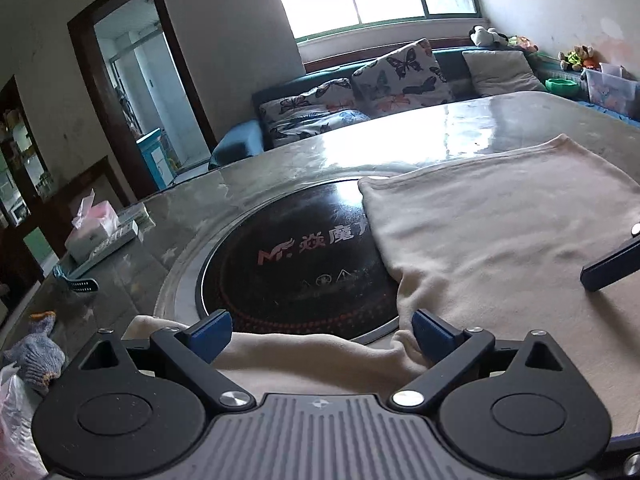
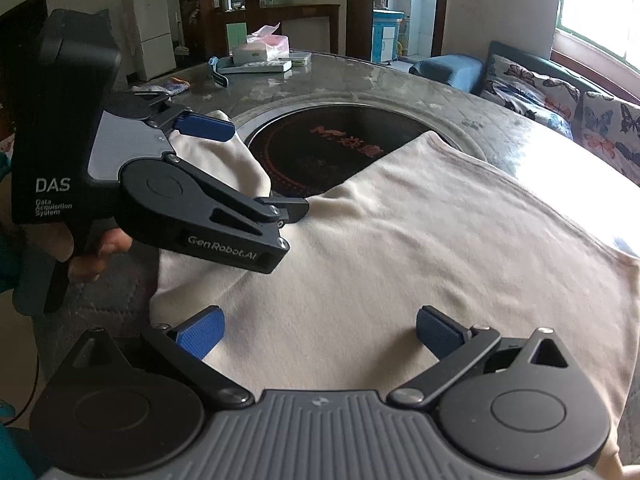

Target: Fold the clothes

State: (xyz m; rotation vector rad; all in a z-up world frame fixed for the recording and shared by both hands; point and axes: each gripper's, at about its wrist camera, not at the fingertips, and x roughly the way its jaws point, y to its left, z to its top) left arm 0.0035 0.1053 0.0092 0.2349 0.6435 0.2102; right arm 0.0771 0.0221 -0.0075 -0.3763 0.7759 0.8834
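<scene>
A cream garment lies spread on the round marble table, and its far edge covers part of the black induction plate. My right gripper is open just above the near part of the cloth, with nothing between its blue pads. My left gripper is held at the garment's left side, jaws wide open, and a bunched sleeve lies between them. In the left wrist view, the left gripper is open over the rumpled cloth. One finger of the right gripper shows at the right edge.
A tissue box, a flat pack and a watch strap sit at the table's far side. Knitted gloves lie near its left edge. A sofa with butterfly cushions runs behind the table. A hand holds the left gripper.
</scene>
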